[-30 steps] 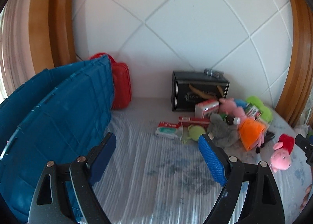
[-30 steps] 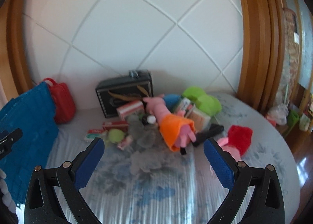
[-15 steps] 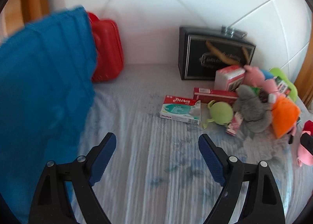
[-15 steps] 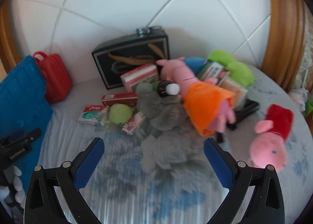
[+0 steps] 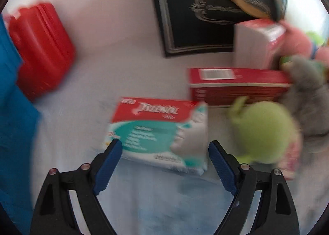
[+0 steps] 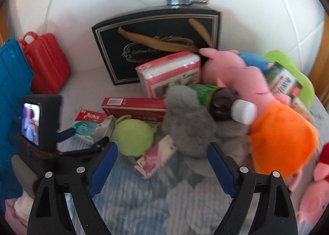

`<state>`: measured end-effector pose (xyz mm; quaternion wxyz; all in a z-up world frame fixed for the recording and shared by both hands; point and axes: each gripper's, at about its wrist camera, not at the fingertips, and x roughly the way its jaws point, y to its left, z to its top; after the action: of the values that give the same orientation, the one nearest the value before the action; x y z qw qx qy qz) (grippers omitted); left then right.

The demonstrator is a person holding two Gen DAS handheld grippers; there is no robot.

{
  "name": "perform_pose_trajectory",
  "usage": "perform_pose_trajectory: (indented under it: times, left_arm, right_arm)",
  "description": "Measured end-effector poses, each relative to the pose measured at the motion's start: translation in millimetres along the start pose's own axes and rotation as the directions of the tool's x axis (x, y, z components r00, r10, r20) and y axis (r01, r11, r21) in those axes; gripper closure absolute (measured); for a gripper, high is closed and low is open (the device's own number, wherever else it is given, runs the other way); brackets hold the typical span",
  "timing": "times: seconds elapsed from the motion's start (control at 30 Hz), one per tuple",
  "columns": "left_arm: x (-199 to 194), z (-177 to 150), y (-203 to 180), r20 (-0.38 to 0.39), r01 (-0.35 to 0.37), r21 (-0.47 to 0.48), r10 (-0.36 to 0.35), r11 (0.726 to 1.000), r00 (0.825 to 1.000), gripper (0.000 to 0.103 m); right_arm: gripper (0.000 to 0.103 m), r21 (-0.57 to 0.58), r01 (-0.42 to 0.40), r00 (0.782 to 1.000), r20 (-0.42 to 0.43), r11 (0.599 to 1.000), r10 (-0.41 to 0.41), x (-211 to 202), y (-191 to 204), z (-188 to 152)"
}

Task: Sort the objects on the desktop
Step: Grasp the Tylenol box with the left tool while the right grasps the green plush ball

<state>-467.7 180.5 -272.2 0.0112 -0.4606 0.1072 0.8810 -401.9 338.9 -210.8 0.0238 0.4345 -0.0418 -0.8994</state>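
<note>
A red and teal Tylenol box (image 5: 160, 132) lies flat on the striped cloth, its near edge between the pads of my open left gripper (image 5: 164, 146), which do not press on it. The view is blurred. My right gripper (image 6: 162, 148) hangs over the pile with its jaws closing; a small pink and white carton (image 6: 156, 159) and a grey plush (image 6: 189, 122) lie ahead between the fingers, untouched. The left gripper (image 6: 86, 137) shows there at the Tylenol box (image 6: 92, 124). A green plush ball (image 6: 133, 136) sits between the two.
A black gift box (image 6: 160, 46) stands at the white wall, a red case (image 6: 45, 64) and blue crate (image 6: 12, 91) to its left. A long red box (image 5: 236, 85), a brown bottle (image 6: 226, 105) and a pig plush in orange (image 6: 277, 132) crowd the pile.
Both grippers have dropped down and forward toward the pile. The Tylenol box now fills the space at the left fingers. The right jaws stand a little narrower.
</note>
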Motion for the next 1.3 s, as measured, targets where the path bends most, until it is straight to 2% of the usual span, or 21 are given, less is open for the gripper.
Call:
perform_pose_trajectory:
  times: [0.13,0.27,0.3,0.33,0.4,0.5,0.57,0.63,0.7,0.73,0.8,0.87,0.93,0.97,1.03,1.07,1.1,1.13,1.2,1.3]
  left_arm:
    - [0,-16,46,-0.029,-0.001,-0.101,-0.001,0.995,1.000,0.015]
    - [-7,-32,98,-0.074,-0.120,-0.172,0.108,0.978,0.991,0.015]
    - [-9,-35,110,-0.094,-0.134,-0.194,0.117,0.972,0.989,0.015]
    - [-13,-36,120,-0.099,-0.124,-0.218,0.104,0.968,0.990,0.015]
    - [-28,-34,128,-0.058,-0.074,-0.263,0.061,0.962,0.996,0.015]
    - [-39,-14,120,-0.003,-0.007,-0.283,0.006,0.959,1.000,0.015]
    - [-30,3,108,0.000,0.016,-0.273,-0.017,0.962,1.000,0.015]
    - [-15,15,94,-0.020,0.008,-0.263,-0.014,0.965,1.000,0.015]
    - [2,18,80,-0.058,0.012,-0.247,-0.027,0.969,0.998,0.012]
    - [4,18,77,-0.028,0.034,-0.260,-0.043,0.965,0.999,0.011]
    - [12,21,70,-0.033,0.045,-0.254,-0.055,0.966,0.998,0.011]
    - [27,20,62,-0.073,0.047,-0.241,-0.067,0.969,0.995,0.007]
    - [31,18,59,-0.033,0.030,-0.250,-0.039,0.968,0.999,0.005]
    - [34,18,59,-0.034,0.039,-0.252,-0.049,0.967,0.998,0.005]
    - [36,15,58,-0.016,0.049,-0.257,-0.055,0.965,0.998,0.016]
    - [35,11,57,0.001,0.054,-0.253,-0.055,0.966,0.998,0.027]
    - [33,7,57,0.012,0.057,-0.249,-0.056,0.967,0.998,0.040]
    - [31,2,57,0.021,0.063,-0.250,-0.060,0.966,0.998,0.047]
    - [28,-7,57,0.022,0.070,-0.247,-0.066,0.967,0.998,0.069]
    - [20,-22,58,0.030,0.102,-0.250,-0.097,0.963,0.995,0.080]
  right_arm:
    - [0.013,-0.047,-0.042,0.999,-0.025,0.998,0.040,25,20,2]
    - [0.013,-0.068,-0.076,0.996,-0.053,0.995,0.073,43,36,-1]
    - [0.013,-0.070,-0.082,0.995,-0.057,0.994,0.078,46,39,-2]
    - [0.013,-0.072,-0.087,0.995,-0.065,0.994,0.082,50,42,-3]
    - [0.013,-0.074,-0.091,0.994,-0.067,0.993,0.086,54,46,-2]
    - [0.012,-0.083,-0.096,0.994,-0.066,0.992,0.090,58,50,2]
    - [0.011,-0.090,-0.091,0.994,-0.069,0.992,0.085,63,52,4]
    - [0.010,-0.090,-0.090,0.994,-0.072,0.992,0.083,69,52,4]
    - [0.010,-0.093,-0.083,0.994,-0.083,0.992,0.076,76,53,2]
    - [0.010,-0.093,-0.075,0.994,-0.087,0.993,0.067,80,53,1]
    - [0.010,-0.089,-0.064,0.994,-0.092,0.994,0.056,87,51,-1]
    - [0.011,-0.089,-0.051,0.996,-0.084,0.995,0.043,92,48,-2]
    - [0.011,-0.076,-0.052,0.994,-0.100,0.996,0.044,100,44,-2]
    - [0.012,-0.067,-0.055,0.993,-0.109,0.996,0.048,104,43,-3]
    - [0.020,-0.085,-0.033,0.995,-0.092,0.996,0.025,105,45,-5]
    - [0.034,-0.087,-0.037,0.995,-0.093,0.995,0.029,105,46,-5]
    - [0.035,-0.078,-0.046,0.995,-0.090,0.996,0.039,105,45,-5]
    - [0.035,-0.073,-0.041,0.996,-0.080,0.996,0.035,103,44,-5]
    - [0.036,-0.075,-0.048,0.996,-0.078,0.996,0.043,103,45,-5]
    - [0.036,-0.068,-0.060,0.996,-0.062,0.996,0.056,98,46,-7]
